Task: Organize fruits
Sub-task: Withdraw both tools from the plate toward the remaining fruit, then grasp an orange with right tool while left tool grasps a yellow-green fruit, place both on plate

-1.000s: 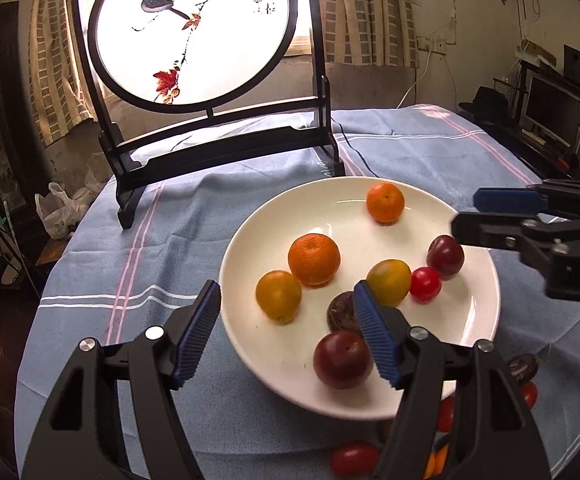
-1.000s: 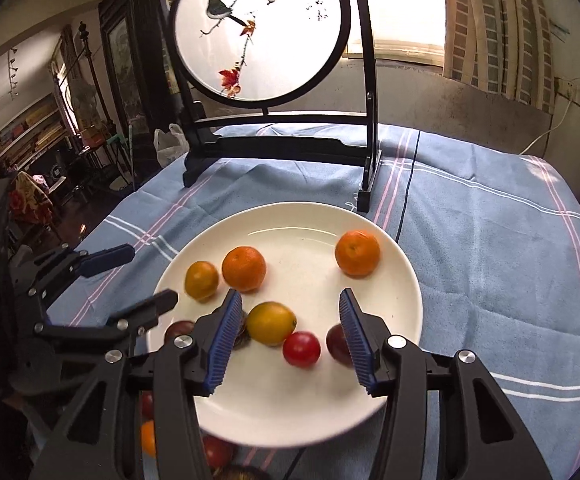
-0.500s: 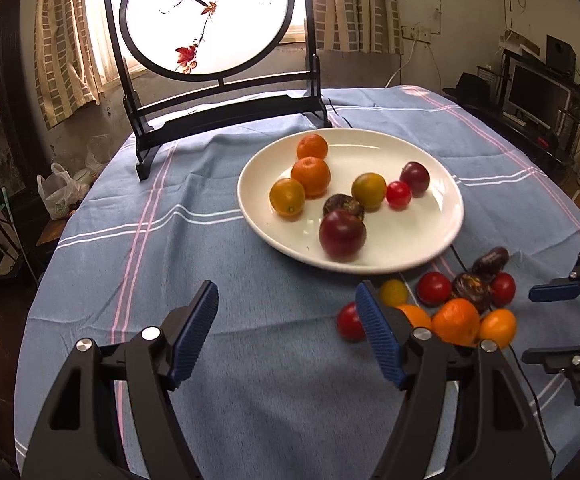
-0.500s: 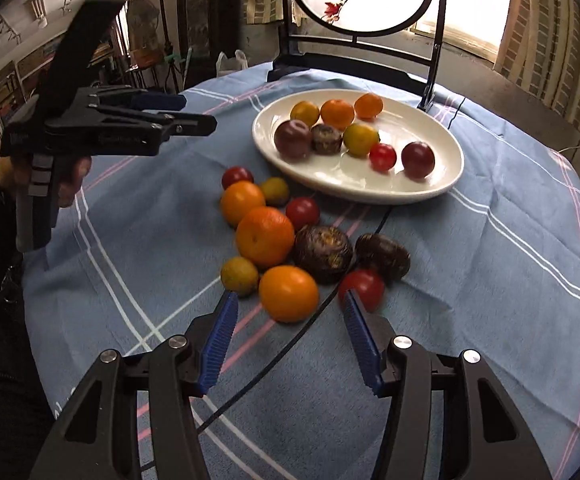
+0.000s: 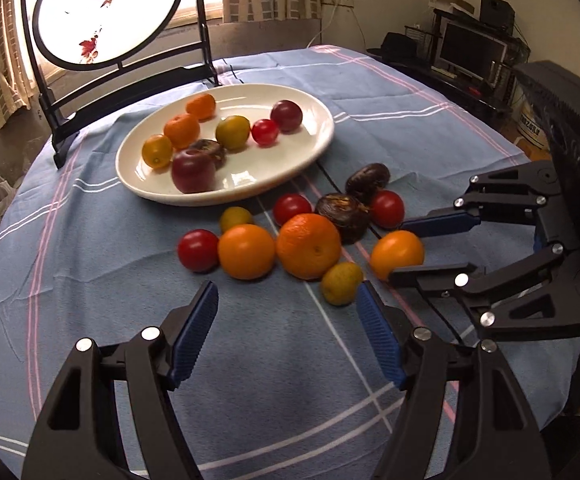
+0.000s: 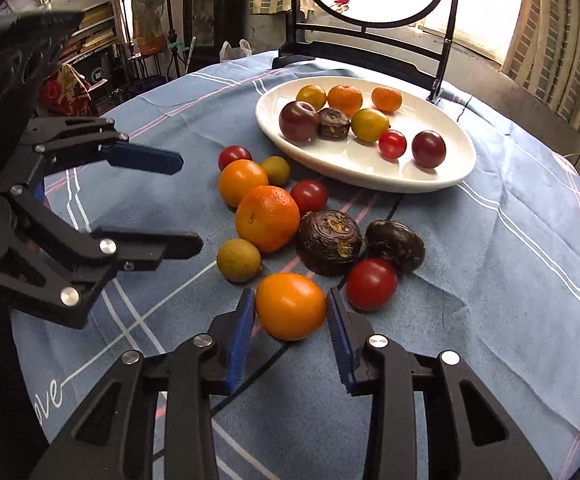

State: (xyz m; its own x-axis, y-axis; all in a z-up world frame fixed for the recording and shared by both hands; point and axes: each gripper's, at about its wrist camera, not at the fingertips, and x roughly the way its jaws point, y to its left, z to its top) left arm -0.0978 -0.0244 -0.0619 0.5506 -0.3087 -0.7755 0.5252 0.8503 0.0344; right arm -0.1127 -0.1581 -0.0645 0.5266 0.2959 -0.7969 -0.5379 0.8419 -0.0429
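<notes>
- Orange fruit (image 6: pixel 290 306) on the cloth (image 6: pixel 490 280), between my right claw (image 6: pixel 292 334) pads, gaps both sides, not clamped.
- Tomato (image 6: pixel 371 284) at 2 o'clock of it.
- Plate (image 6: pixel 442 176) at 12.
- My left claw (image 5: pixel 287 330) spread wide, holding nothing.

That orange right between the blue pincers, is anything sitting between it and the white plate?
Yes. On the cloth between the small orange, flanked by the right gripper, and the plate lie two dark fruits, a big orange and red tomatoes. Carried above them, the way looks free.
</notes>
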